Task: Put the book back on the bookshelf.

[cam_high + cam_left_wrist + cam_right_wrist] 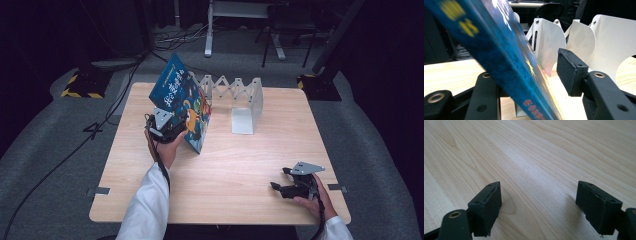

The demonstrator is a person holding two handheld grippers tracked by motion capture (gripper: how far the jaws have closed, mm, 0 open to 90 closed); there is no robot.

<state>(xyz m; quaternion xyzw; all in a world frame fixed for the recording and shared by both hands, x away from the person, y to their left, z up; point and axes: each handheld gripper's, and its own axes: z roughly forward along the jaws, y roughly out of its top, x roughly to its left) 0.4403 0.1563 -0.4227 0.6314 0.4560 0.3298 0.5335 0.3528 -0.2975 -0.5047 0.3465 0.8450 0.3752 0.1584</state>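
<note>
The left gripper [170, 129], in the high view, stands beside the tilted blue book [182, 100] near the white folding rack [240, 100], while its own view shows the book [506, 60] between parted jaws, the right-hand pad clear of the cover, and the right gripper [539, 202] gapes over bare table [536, 157].

- A light wooden bench [240, 165] with a pale grain stands on a grey carpeted floor [45, 165].
- A white folding rack [239, 97] of zigzag metal dividers sits at the far middle of the bench.
- Black cables [60, 160] trail across the floor to the left of the bench.
- A black-and-yellow striped base [80, 85] rests beyond the far left corner, a dark stand base [320, 85] beyond the far right.
- White table legs [210, 30] rise in the dark background.
</note>
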